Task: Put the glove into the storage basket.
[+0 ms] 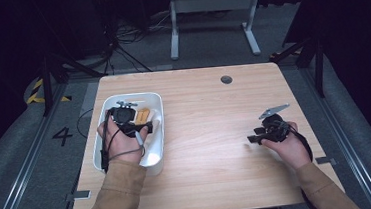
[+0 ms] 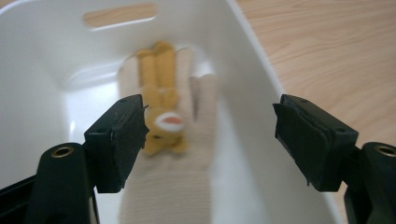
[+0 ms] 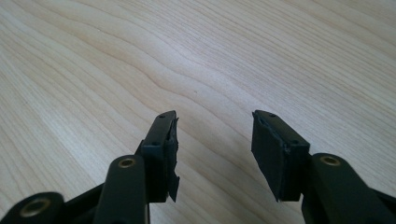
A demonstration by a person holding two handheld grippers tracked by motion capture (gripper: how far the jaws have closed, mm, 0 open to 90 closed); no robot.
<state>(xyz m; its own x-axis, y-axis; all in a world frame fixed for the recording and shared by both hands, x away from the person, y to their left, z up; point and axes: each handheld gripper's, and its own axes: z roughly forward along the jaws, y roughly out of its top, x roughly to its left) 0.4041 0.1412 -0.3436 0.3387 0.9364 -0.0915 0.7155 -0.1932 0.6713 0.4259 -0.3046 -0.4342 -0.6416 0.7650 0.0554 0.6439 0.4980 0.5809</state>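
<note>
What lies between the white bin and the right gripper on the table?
Only bare wooden table in the high view: nothing sits between the white bin and the right gripper.

glossy plastic bin [image 2: 42, 60], knit glove [image 2: 187, 186], wood table [image 3: 140, 56]

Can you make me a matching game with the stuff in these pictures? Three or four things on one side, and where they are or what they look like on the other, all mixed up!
Things:
1. glove
2. bunny toy
3. white bin
4. right gripper

Descriptions:
A. stands on the left part of the table
B. yellow-orange, lying on something cream
C. jaws open, nothing between them, over bare wood
D. cream-coloured, lying in the bottom of a container

Pairs: 1-D, 2-B, 3-A, 4-C
</note>
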